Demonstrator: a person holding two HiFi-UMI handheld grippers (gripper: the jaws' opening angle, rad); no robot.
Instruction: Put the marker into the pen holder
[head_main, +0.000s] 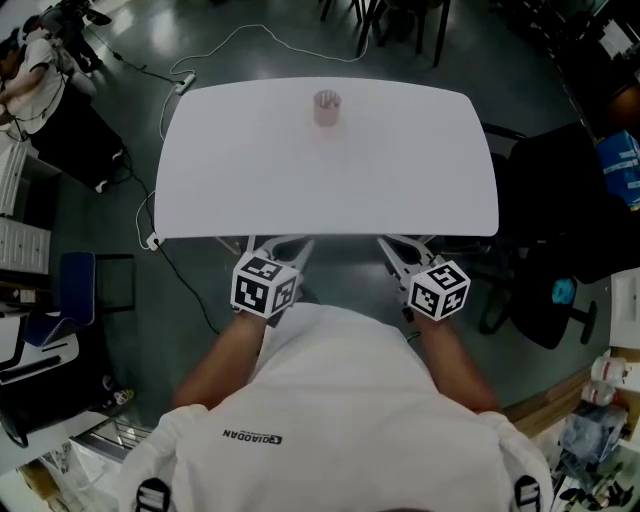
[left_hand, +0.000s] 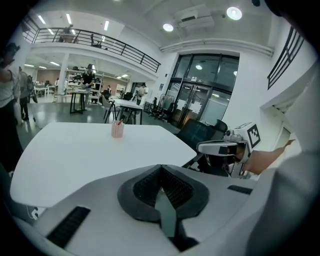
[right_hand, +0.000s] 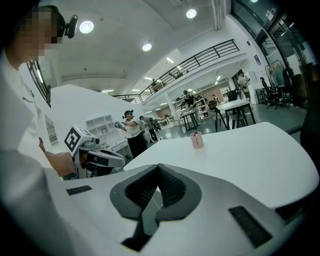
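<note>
Tabletop: white, rounded corners, with bare surface from the near edge across to the far edge. Both grippers sit at the near edge, well apart from each other, one toward each near corner.

Left gripper: jaws shut, ribbed pads meeting, nothing between them. Right gripper: the same, pads pressed together and empty. Each one shows in the other's view, level with the near edge.

Surroundings:
- A black office chair stands close against the right edge.
- A blue chair is on the floor off the left edge, clear of the table.
- A white cable runs over the floor past the far-left corner.
- More chairs stand beyond the far edge.
- A person is well off the far-left corner.
- Nothing lies on the surface between the grippers and the holder.

Pen holder: a small pale pink cup, upright, alone at the middle of the far edge and set a little in from it.

Marker: in the left gripper view a red tip stands out of the holder's mouth. It is too small to make out more, and the head view does not resolve it.
</note>
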